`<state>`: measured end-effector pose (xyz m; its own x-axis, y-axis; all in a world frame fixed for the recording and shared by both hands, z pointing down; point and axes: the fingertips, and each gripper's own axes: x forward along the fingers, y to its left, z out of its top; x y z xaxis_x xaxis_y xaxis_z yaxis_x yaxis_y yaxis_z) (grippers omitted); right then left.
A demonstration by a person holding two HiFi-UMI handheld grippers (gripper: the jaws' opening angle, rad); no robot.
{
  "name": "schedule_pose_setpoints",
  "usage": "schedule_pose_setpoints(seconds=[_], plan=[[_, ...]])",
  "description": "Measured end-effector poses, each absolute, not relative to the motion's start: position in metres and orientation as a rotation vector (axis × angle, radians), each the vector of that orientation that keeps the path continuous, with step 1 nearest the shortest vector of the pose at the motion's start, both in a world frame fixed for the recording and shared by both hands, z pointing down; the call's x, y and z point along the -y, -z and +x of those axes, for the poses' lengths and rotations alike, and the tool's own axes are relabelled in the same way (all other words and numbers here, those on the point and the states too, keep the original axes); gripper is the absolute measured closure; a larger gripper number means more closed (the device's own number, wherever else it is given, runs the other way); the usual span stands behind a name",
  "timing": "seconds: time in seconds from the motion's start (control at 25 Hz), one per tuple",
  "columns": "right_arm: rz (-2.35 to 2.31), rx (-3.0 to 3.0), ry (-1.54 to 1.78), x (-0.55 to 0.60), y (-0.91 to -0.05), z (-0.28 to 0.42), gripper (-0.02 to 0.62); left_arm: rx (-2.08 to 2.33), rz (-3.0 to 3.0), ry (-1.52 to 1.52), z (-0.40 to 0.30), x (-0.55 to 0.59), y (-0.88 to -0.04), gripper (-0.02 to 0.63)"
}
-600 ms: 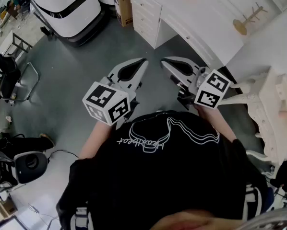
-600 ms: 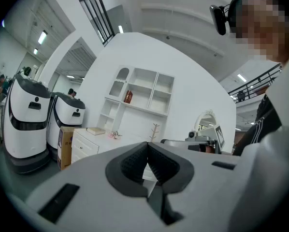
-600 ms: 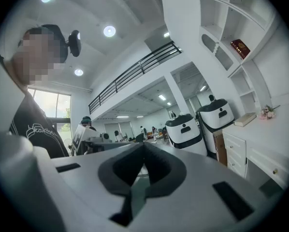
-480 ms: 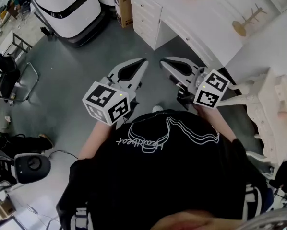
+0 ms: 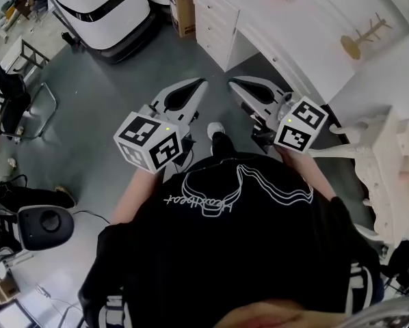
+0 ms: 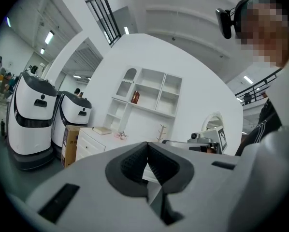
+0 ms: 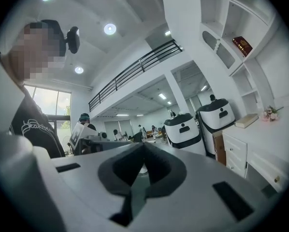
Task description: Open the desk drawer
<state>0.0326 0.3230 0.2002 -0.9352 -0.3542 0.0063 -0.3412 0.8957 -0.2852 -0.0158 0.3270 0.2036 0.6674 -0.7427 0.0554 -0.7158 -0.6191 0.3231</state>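
The person's black shirt (image 5: 239, 251) filled the lower half of the head view and covered both hands, so only a strip of each forearm showed behind the marker cubes. The drawers (image 5: 215, 26) sat in the near end of the white counter (image 5: 307, 19), well ahead of the left gripper (image 5: 203, 82) and the right gripper (image 5: 232, 82), with neither touching them. From above their handles were too small to make out, and the counter's far end ran out of frame.

Only the right gripper view showed small knobs on the drawer fronts (low at its right edge), a book (image 7: 246, 121) lying on the counter top, and white wheeled machines (image 7: 183, 129) standing beyond. The left gripper view took in the same counter from further off, with a wall shelf (image 6: 149, 98) above it and part of the right gripper at its right side.

Both grippers were held level, side by side over the grey floor (image 5: 122, 101), their tips aimed toward the counter, close together but apart. In each gripper's own view the jaws were closed tip to tip, with nothing between them
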Motion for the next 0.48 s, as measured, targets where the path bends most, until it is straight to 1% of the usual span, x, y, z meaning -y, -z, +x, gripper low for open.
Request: schedule_pose_setpoints(seconds=[0.2,0.48], plan=[[-0.535,-3.007,0.492,-0.278,-0.214,0.029,0.591,1.162,2.547,0.090,-0.016,-0.285,-0.217,0.603],[-0.534,-2.989,0.621,-0.183,-0.247,0.039,0.591,1.163,2.494,0.057,-0.007,-0.191,-0.247,0.603]])
